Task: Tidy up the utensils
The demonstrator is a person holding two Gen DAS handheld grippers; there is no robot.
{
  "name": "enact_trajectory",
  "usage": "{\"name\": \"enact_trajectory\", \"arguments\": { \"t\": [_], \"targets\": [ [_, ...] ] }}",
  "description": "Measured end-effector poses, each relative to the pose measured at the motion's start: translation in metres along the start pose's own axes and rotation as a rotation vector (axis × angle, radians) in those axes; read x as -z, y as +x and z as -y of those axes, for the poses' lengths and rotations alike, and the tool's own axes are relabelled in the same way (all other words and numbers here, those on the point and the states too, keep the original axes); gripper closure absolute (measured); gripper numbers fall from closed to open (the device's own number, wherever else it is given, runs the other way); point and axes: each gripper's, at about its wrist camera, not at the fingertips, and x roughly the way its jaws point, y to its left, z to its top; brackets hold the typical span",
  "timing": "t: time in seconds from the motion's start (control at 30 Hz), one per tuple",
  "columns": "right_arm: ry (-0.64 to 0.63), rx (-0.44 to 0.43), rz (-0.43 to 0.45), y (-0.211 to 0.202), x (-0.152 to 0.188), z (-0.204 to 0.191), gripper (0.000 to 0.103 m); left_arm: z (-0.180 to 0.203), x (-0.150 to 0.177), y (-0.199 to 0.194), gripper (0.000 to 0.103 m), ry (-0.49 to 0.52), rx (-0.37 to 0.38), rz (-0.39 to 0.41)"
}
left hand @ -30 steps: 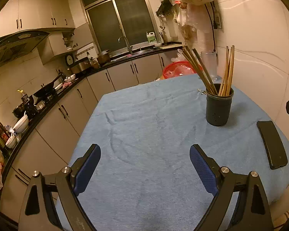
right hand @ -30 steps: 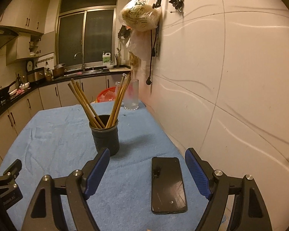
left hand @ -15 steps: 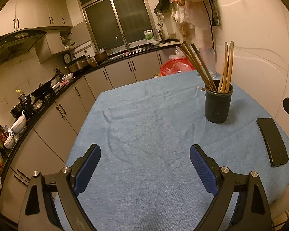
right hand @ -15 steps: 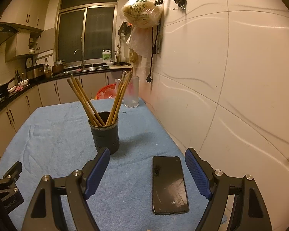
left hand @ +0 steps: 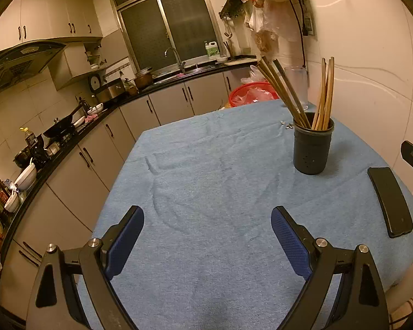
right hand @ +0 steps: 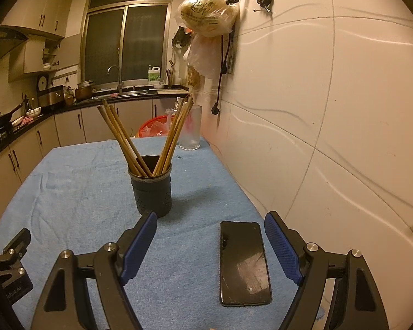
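Observation:
A dark round holder [left hand: 313,148] [right hand: 152,188] stands upright on the blue cloth [left hand: 206,187] [right hand: 77,192] near the wall, with several wooden chopsticks [left hand: 323,93] [right hand: 124,140] leaning out of it in two bunches. My left gripper [left hand: 207,220] hovers open over bare cloth, well short and left of the holder, nothing between its blue pads. My right gripper [right hand: 210,227] is open too, low over the cloth just in front of the holder. A black phone [right hand: 243,261] [left hand: 391,200] lies flat on the cloth below its open jaws.
A frosted glass [right hand: 190,128] [left hand: 296,82] stands at the table's far end by the tiled wall [right hand: 330,123]. Behind it is a red basket [left hand: 250,93]. Kitchen counters and cabinets [left hand: 77,148] run along the left. Plastic bags [right hand: 209,11] hang on the wall.

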Motion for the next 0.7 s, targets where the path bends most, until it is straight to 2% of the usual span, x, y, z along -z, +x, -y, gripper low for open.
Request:
{"name": "enact_trajectory", "arguments": {
  "t": [0.7],
  "targets": [
    [-0.008,0.001,-0.029,0.0097,0.0035,-0.0030,0.020,-0.0016,0.0023,0.0053,0.009,-0.005,-0.005,-0.008]
  ]
}}
